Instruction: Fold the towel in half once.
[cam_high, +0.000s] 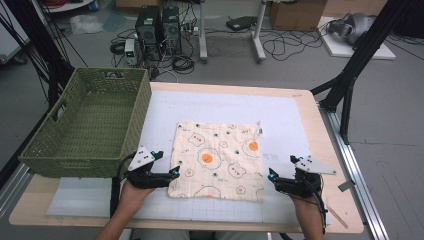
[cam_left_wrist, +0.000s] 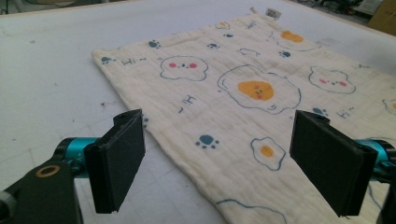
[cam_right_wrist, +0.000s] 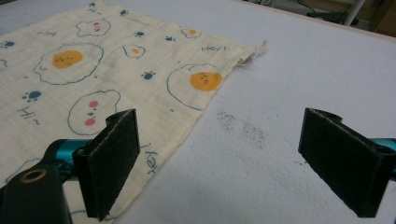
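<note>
Both claws, L (cam_high: 176, 172) & R (cam_high: 270, 175), gape at cloth (cam_high: 220, 157) edges; near corners cut off.

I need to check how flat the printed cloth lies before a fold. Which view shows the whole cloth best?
The high view: the cloth lies spread flat on the table, all four edges visible, between the left gripper and right gripper. The left gripper view shows only its left edge up close; the right gripper view, its right edge and far corner.
</note>
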